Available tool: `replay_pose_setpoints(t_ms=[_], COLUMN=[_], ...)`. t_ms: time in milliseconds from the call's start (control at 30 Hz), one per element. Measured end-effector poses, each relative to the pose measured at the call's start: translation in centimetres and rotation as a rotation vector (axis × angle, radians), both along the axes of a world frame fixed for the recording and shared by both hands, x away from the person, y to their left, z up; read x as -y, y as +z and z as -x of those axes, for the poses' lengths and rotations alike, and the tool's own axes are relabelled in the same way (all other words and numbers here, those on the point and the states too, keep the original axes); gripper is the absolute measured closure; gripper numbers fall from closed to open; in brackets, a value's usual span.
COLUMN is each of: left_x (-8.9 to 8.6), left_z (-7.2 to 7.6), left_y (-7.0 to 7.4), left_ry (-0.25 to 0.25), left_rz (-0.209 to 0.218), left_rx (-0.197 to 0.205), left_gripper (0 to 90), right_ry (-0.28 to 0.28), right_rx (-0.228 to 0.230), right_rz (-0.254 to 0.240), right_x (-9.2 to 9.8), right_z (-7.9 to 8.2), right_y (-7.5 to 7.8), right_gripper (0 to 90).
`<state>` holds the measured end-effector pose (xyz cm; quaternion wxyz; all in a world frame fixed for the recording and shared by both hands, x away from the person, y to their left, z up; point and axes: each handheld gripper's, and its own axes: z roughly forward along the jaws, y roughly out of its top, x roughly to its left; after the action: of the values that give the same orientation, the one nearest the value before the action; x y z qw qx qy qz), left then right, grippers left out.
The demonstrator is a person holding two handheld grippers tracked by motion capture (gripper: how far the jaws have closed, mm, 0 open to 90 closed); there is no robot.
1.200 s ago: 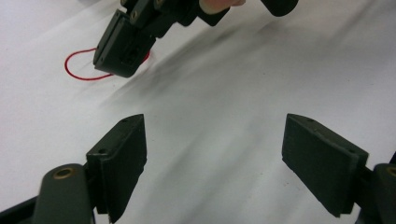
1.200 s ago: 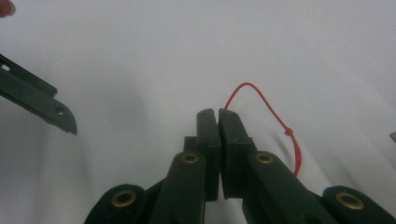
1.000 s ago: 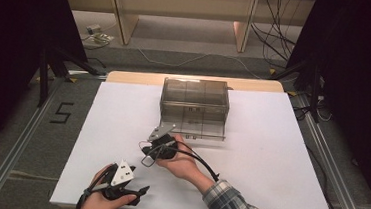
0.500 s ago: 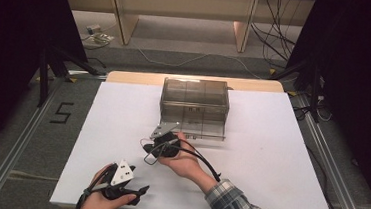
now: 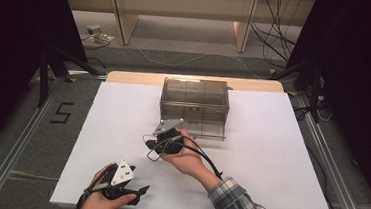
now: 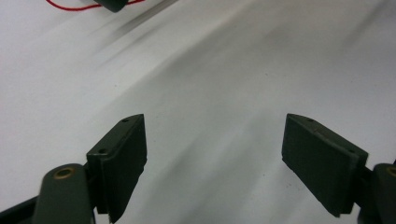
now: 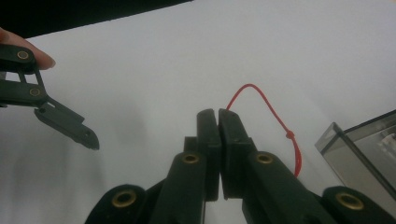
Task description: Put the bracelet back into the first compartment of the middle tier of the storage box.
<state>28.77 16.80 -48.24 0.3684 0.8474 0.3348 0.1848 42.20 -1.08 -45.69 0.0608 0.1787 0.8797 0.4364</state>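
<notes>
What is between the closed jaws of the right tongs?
The right tongs are shut on a red string, which loops out beside the jaws. The pinched part, and anything tied there, is hidden.

A black "5" — on the grey floor left of the table

High view looks down from above the near edge; both gripper views skim the white table close up (shared ground).

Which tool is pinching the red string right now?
The right tool: its jaws are shut on the red string beside the clear box. The left tool stands open, holding nothing.
</notes>
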Motion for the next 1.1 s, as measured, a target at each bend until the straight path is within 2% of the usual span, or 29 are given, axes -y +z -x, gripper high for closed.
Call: replay_pose_setpoints(t_ms=[1100], left_x=[0.0], left_z=[0.0], left_y=[0.0], left_ry=[0.000], left_rz=[0.002], left_rx=[0.003], left_gripper=[22.3], right_ry=[-0.046], right_rx=[0.005], right_rz=[-0.025], right_x=[1.3], right_z=[-1.2], right_y=[1.6], right_gripper=[88.6])
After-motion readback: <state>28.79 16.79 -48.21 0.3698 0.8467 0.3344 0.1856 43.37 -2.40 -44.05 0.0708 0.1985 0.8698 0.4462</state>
